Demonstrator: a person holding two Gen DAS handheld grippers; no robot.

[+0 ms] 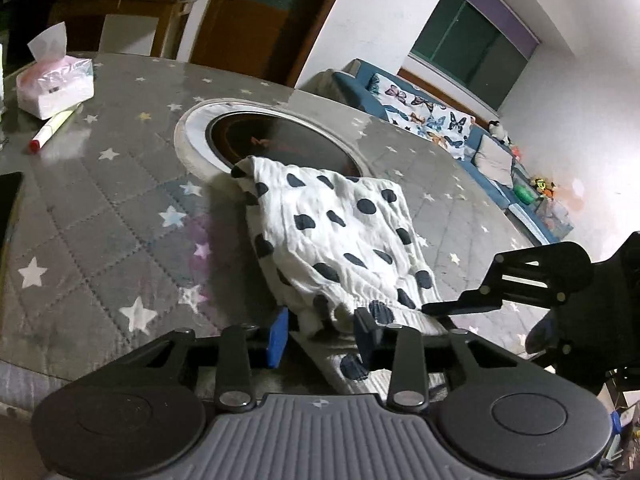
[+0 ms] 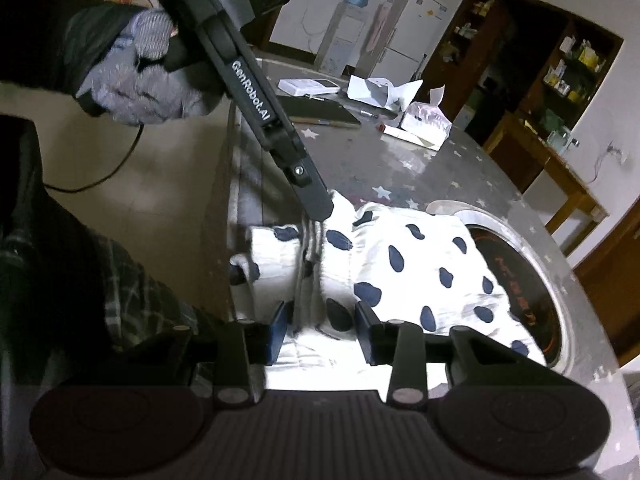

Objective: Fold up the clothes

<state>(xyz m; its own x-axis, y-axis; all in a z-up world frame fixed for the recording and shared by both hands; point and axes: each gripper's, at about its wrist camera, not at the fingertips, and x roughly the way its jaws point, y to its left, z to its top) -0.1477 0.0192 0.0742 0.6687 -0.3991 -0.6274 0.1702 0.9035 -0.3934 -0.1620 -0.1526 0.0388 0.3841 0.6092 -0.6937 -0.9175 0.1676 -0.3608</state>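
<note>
Both grippers parted at the near hem of the spotted garment, nothing gripped.

My left gripper (image 1: 322, 334) has its blue pads partly apart, straddling the gathered hem without pinching it; same for my right gripper (image 2: 322, 330), jaws part-open with cloth between them but not clamped. The spotted garment (image 1: 344, 232) lies folded on the star-print table cover (image 1: 100, 216), far edge overlapping the round inset burner (image 1: 280, 136), near hem hanging at the table edge. I judge both tools sit side by side at the hem so I can take two corners and fold away from me. Tissue pack (image 1: 54, 88) well clear.
</note>
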